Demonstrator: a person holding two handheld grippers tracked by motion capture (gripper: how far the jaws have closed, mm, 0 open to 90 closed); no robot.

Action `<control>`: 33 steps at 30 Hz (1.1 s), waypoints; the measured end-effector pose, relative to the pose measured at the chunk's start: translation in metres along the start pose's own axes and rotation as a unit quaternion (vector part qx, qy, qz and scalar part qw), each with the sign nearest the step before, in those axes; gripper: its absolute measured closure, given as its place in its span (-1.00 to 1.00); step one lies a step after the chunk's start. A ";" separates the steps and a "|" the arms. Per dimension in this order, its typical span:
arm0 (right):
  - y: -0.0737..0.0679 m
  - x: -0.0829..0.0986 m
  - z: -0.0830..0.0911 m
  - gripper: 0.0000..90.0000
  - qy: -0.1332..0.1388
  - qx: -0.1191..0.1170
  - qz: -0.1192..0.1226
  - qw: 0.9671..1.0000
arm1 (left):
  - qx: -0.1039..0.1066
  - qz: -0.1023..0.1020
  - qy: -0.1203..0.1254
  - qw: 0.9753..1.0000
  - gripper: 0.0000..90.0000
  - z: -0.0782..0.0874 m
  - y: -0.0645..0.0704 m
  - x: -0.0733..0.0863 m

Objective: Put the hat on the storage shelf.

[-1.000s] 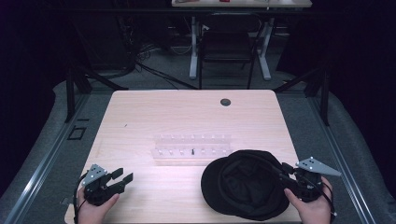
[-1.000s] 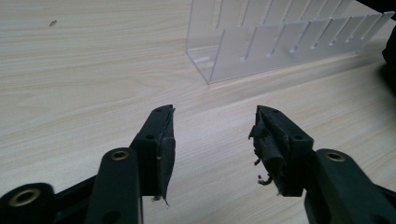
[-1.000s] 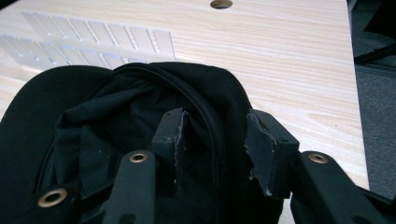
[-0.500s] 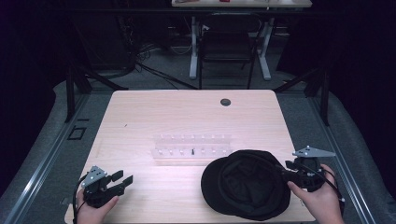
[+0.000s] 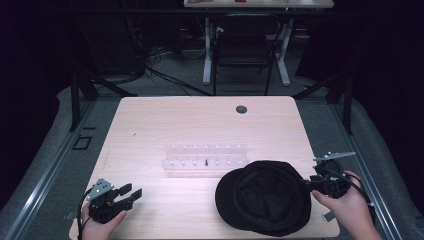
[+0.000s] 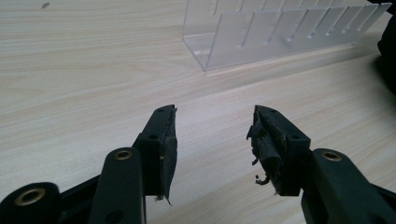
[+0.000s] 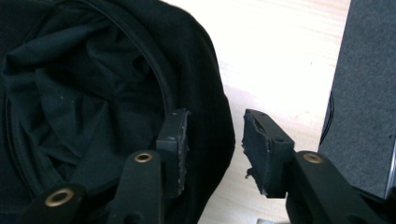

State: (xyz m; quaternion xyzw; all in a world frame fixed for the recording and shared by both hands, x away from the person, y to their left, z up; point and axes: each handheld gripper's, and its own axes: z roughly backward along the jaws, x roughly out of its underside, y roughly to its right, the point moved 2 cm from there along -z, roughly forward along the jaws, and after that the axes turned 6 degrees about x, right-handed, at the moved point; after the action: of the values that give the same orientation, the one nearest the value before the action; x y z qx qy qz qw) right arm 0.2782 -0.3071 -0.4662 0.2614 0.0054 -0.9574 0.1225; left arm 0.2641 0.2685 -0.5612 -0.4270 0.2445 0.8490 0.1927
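A black cap point(image 5: 265, 197) lies upside down on the wooden table point(image 5: 175, 125), near its front right; its crumpled lining faces up point(image 7: 93, 93). My right gripper point(image 5: 311, 183) is open at the cap's right edge. In the right gripper view the right gripper point(image 7: 215, 140) straddles the rim, one jaw over the inside of the cap, the other over bare wood. My left gripper point(image 5: 131, 193) rests open at the front left corner, with nothing between its worn pads point(image 6: 266, 140).
A clear plastic rack point(image 5: 206, 157) with several slots stands at mid-table, just behind the cap, and appears ahead of the left gripper point(image 6: 280, 32). A dark round grommet point(image 5: 241, 109) sits near the far edge. Grey floor point(image 7: 364, 70) lies just past the table's right edge.
My right hand has moved a little away from the person along the cap's right edge. The left gripper has stayed still.
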 end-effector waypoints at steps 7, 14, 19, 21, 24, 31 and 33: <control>0.005 0.006 -0.002 0.43 -0.022 -0.021 -0.024 0.999 | 0.005 0.001 -0.004 1.000 0.16 -0.001 0.001 0.000; 0.003 0.013 -0.003 0.43 -0.033 -0.021 -0.017 0.999 | 0.003 0.000 -0.006 1.000 0.15 -0.001 0.000 0.000; 0.004 0.021 -0.006 0.45 -0.043 -0.026 -0.020 0.999 | 0.001 0.001 -0.003 1.000 0.15 -0.001 0.001 0.001; 0.004 0.023 -0.008 0.51 -0.043 -0.027 -0.026 0.998 | 0.001 0.001 -0.003 1.000 0.15 -0.001 0.001 0.001; 0.004 0.024 -0.010 0.58 -0.046 -0.030 -0.027 0.998 | 0.000 0.001 -0.004 1.000 0.15 -0.001 0.000 0.001; 0.011 0.018 -0.014 0.83 -0.058 -0.039 -0.047 0.996 | -0.002 0.002 -0.004 1.000 0.15 -0.001 -0.001 0.001; 0.014 0.015 -0.016 0.86 -0.063 -0.044 -0.055 0.996 | -0.002 0.002 -0.004 1.000 0.15 0.000 -0.001 0.001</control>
State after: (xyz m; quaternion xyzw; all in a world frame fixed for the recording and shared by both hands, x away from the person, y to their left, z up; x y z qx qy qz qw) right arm 0.2773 -0.3225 -0.4869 0.1945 0.0539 -0.9761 0.0806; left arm 0.2647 0.2695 -0.5622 -0.4231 0.2430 0.8517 0.1910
